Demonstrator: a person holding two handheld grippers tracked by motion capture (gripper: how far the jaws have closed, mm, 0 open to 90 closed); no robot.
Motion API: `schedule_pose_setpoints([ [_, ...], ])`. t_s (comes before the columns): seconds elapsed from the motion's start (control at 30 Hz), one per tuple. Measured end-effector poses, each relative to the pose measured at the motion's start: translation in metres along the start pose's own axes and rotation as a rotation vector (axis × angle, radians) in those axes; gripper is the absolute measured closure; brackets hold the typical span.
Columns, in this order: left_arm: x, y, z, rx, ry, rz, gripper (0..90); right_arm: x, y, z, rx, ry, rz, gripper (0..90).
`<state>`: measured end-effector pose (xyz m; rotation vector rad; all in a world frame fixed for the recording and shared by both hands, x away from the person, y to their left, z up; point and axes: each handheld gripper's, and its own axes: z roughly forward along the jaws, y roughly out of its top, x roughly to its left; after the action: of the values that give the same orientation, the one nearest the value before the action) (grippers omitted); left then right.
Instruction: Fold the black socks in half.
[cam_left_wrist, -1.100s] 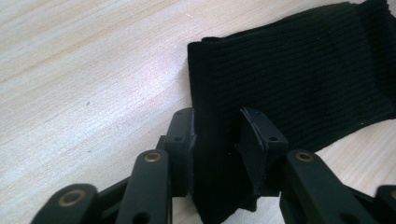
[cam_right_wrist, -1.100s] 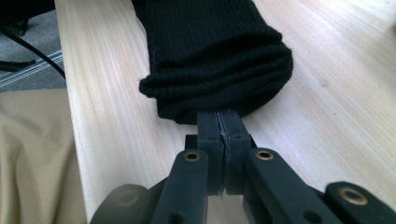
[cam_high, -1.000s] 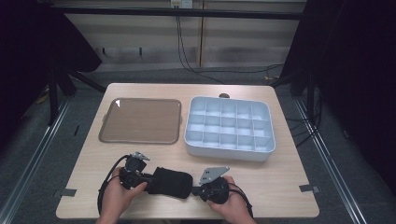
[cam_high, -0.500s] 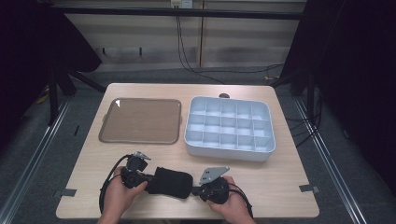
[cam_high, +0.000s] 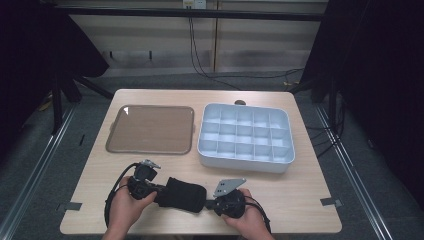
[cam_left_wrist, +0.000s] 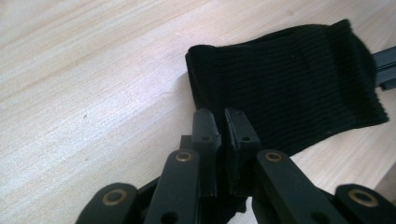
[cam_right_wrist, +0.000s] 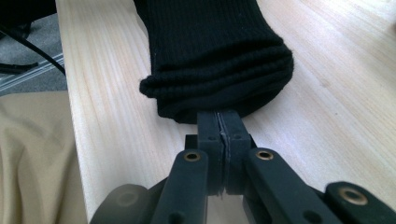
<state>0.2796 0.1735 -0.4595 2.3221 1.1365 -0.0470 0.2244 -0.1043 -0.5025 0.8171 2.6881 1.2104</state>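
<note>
A black ribbed sock (cam_high: 182, 194) lies rolled near the table's front edge, stretched between the two grippers. My left gripper (cam_high: 156, 192) is at its left end, held by a hand. In the left gripper view the gripper (cam_left_wrist: 222, 122) is shut, with the sock's (cam_left_wrist: 289, 84) dark fabric pinched between the jaws. My right gripper (cam_high: 211, 203) is at the sock's right end. In the right gripper view the gripper (cam_right_wrist: 218, 120) is pressed shut right under the sock's thick folded end (cam_right_wrist: 219, 70), gripping its lower edge.
A flat brown tray (cam_high: 150, 129) lies at the table's left middle. A white box (cam_high: 240, 164) divided into several compartments stands to its right. The table's front edge runs close behind both hands. Cables trail from each gripper.
</note>
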Motion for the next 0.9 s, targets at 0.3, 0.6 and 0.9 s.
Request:
schedule_pose_setpoints([
  [0.3, -0.006, 0.004, -0.006, -0.01, 0.001, 0.027, 83.2, 0.0, 0.0, 0.0, -0.001, 0.002, 0.0, 88.9],
  [0.6, -0.014, 0.008, -0.01, -0.015, 0.013, 0.054, 83.2, 0.0, 0.001, 0.001, -0.002, 0.001, -0.002, 88.9],
  [0.9, -0.022, 0.014, -0.012, -0.016, 0.008, 0.093, 83.3, 0.0, 0.001, 0.001, -0.005, 0.002, -0.007, 88.9],
])
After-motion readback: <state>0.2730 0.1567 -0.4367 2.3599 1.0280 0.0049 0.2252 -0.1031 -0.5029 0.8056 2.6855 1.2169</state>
